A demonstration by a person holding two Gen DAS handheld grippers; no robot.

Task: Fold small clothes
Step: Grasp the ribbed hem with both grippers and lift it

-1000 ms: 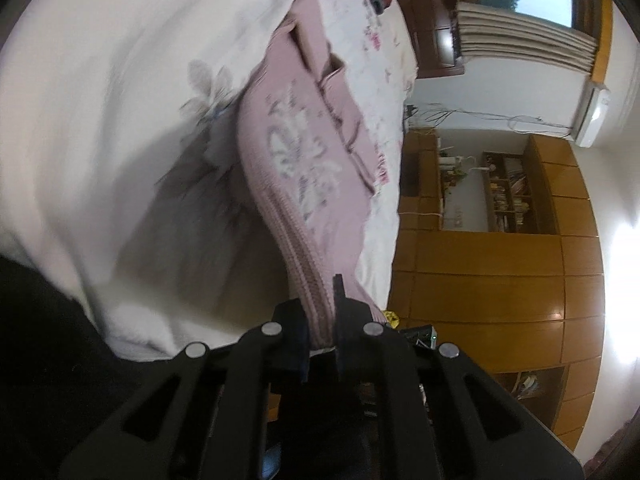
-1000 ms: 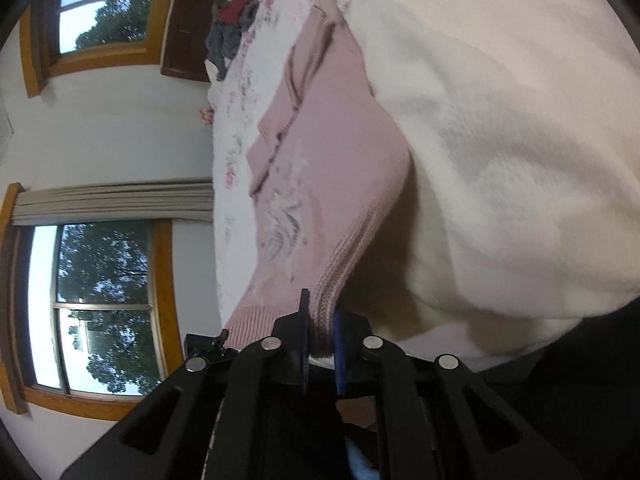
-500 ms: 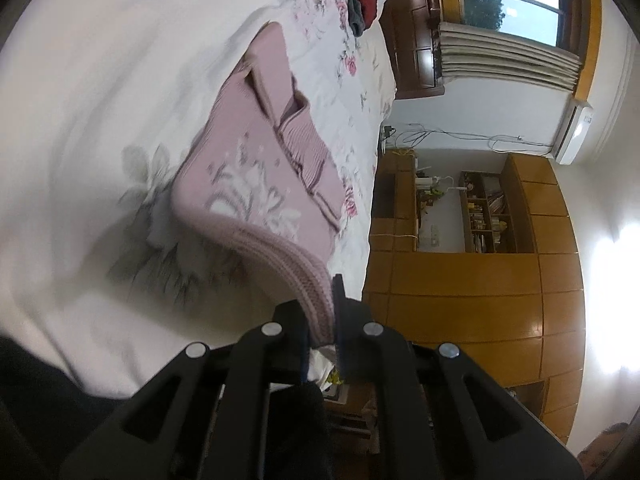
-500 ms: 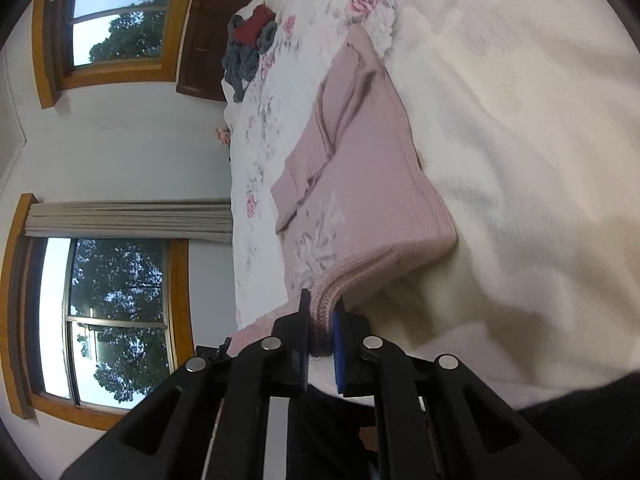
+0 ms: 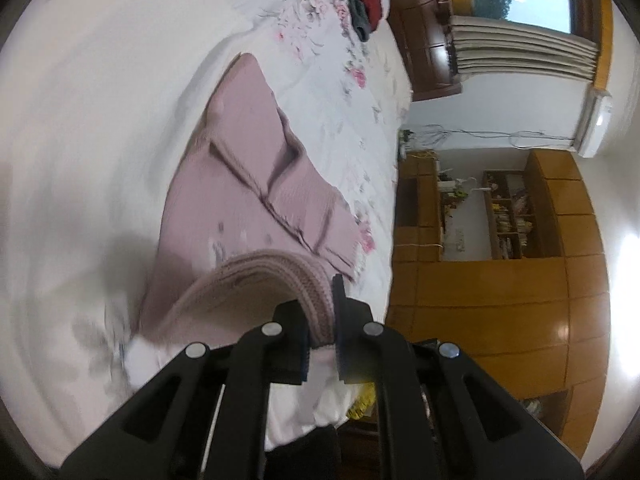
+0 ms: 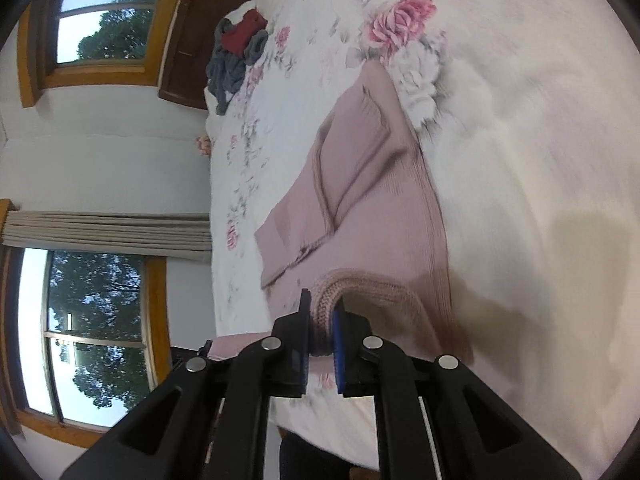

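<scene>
Pinching the ribbed hem between closed jaws, the left gripper [image 5: 320, 320] and right gripper [image 6: 322, 330] carry the pink sweater's [image 6: 372, 208] bottom edge over its body on the bed [image 6: 540, 120], apparently to halve it.

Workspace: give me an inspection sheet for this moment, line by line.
Surface: bed with floral bedspread, rumpled.
Job's things: pink knit sweater, sleeves folded in, ribbed hem lifted over the body.
Clutter: grey and red clothes pile at the far end.
Grippers: left gripper and right gripper both shut on the hem.
Cables: wires along the wall.
Surroundings: wooden cabinets, windows, curtains.
</scene>
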